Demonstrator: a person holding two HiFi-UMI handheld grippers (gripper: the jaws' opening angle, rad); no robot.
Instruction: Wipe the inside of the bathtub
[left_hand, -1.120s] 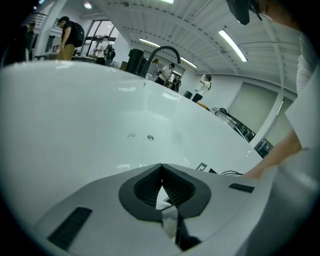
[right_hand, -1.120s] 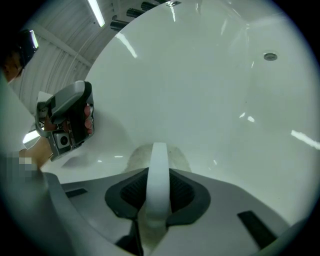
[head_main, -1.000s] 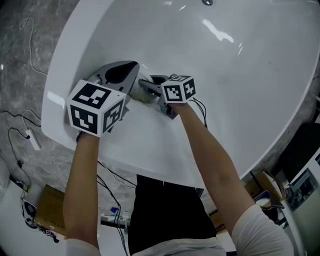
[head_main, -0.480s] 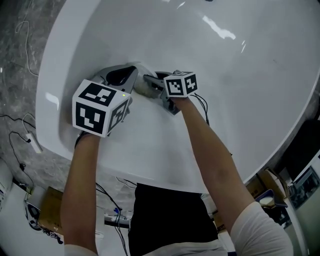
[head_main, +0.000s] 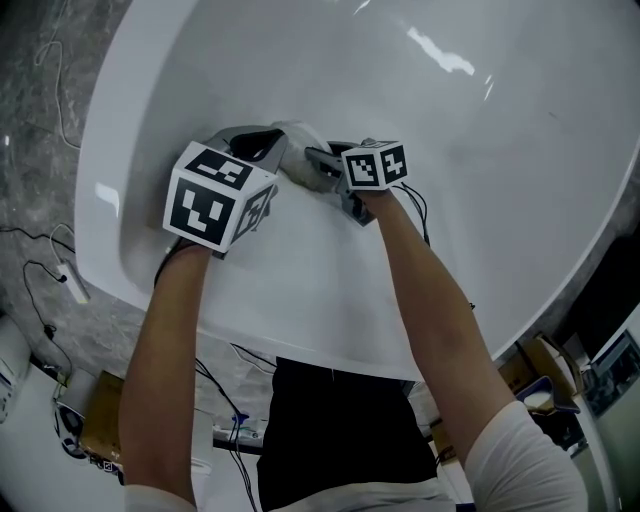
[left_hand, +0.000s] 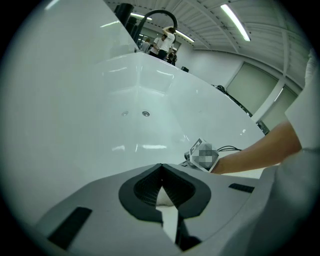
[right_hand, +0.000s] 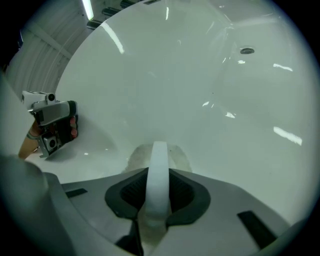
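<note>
Scrubber (right_hand: 159, 160) pressed to side wall inside bathtub (head_main: 480, 150), white arched handle clamped by right gripper (head_main: 316, 162). Left gripper (head_main: 280, 150) pinched closed alongside. Likely light, pad soft, handle stiff: grasp mid-arch.

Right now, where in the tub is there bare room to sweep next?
Open: the bathtub floor beyond the right gripper, out to the round fitting, holds nothing. Crowded: the near wall, where the left gripper and right gripper both clamp the cloth.
</note>
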